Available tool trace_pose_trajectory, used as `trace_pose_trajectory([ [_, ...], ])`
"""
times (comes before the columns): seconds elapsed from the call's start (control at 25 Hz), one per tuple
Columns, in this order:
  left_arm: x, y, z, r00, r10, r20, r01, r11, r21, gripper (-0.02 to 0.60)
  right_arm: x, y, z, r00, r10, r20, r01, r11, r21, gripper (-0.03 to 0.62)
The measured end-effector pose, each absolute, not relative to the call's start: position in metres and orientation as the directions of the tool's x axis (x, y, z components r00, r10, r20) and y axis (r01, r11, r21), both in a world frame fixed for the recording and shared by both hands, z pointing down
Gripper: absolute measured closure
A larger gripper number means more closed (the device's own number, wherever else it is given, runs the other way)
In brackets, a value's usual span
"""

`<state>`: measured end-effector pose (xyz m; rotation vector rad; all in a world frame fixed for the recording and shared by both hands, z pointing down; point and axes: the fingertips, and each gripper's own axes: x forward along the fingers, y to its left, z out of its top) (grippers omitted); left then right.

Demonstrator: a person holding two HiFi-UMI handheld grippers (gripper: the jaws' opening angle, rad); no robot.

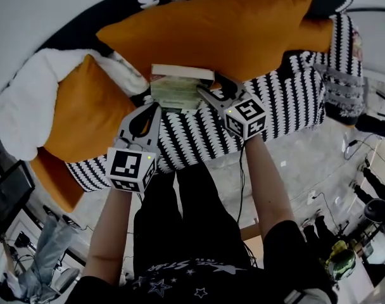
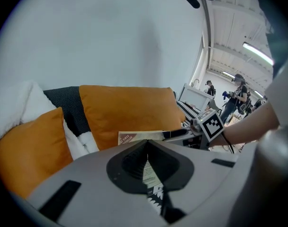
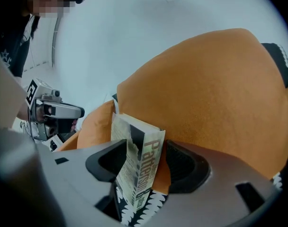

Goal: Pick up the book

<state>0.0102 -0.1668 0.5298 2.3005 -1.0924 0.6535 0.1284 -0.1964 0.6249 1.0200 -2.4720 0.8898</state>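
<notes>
In the head view, the left forearm [image 1: 110, 227] and the right forearm [image 1: 268, 176] were seen bare and stretched up from the lower edge toward the middle of the frame. The left gripper [image 1: 156, 108] was held left of centre and the right gripper [image 1: 213, 88] just right of centre, their noses angled in toward each other. The left gripper's jaws were drawn together, tips meeting with only a thin slit behind them. The right gripper's jaws were held wide apart, with the book [image 3: 134, 160] standing between them and a gap left at the right-hand pad.
</notes>
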Motion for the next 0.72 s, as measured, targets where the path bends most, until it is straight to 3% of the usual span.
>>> trace_pose_trajectory([
  [0.72, 0.012, -0.156, 0.562, 0.529, -0.55, 0.646, -0.825, -0.512, 0.239, 0.572, 0.119, -0.186, 0.637, -0.854, -0.373, 0.362, -0.52, 0.629, -0.578, 0.296],
])
